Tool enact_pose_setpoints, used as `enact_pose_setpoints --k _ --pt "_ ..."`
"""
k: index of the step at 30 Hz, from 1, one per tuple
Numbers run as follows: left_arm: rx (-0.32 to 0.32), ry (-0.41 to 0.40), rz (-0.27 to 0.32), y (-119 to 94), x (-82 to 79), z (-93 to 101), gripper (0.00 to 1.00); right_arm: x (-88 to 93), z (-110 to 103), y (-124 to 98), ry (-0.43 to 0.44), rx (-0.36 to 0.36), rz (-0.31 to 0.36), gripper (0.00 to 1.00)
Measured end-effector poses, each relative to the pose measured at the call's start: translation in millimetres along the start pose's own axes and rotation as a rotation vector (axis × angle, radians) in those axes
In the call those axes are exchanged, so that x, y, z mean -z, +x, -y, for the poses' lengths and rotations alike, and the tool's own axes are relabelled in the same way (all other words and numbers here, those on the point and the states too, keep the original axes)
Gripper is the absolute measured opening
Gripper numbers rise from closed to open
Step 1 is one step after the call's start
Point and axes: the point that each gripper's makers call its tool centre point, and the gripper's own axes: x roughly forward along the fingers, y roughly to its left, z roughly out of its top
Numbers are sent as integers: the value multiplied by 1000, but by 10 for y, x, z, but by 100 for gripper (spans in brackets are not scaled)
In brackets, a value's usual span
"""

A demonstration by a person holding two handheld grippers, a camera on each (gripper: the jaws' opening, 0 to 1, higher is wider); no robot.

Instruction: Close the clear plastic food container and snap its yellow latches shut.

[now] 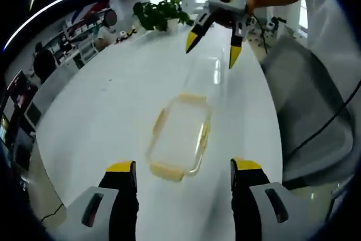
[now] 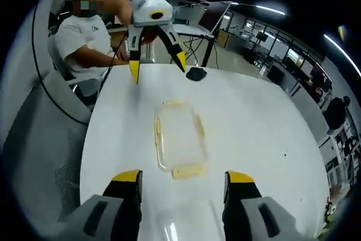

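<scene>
Two grippers: left gripper (image 1: 183, 173) and right gripper (image 2: 180, 182) both gaped, empty, at opposite ends of container (image 1: 179, 138).
Latches (image 1: 166, 170): unfastened.
Risk: container likely skates on table (image 1: 101, 111) if pressed unevenly.

Grey grippers (image 1: 183, 180), black yellow-tipped jaws; white short-sleeved shirt (image 2: 79, 35)

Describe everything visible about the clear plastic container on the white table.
The clear rectangular plastic food container lies flat on the white table, between the two grippers. It looks like thin transparent plastic with rounded corners and pale yellow latches along its sides and ends; the latch at one end splays outward onto the table. Whether the lid is seated cannot be told. Neither the left gripper nor the right gripper touches it; both have their jaws spread.
</scene>
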Motion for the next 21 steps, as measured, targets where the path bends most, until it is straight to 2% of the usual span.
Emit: enact_pose_setpoints --k 5,8,14,21 --pt "23 48 -33 98 87 -107 65 61 96 126 -13 -17 -18 58" --pt "35 32 -33 158 106 -198 64 89 129 196 -19 -26 -26 57" --pt "60 62 -60 285 172 -318 64 121 185 350 -11 -58 -41 56" --pt "114 87 -102 408 281 -315 57 177 190 512 -29 -100 -96 49"
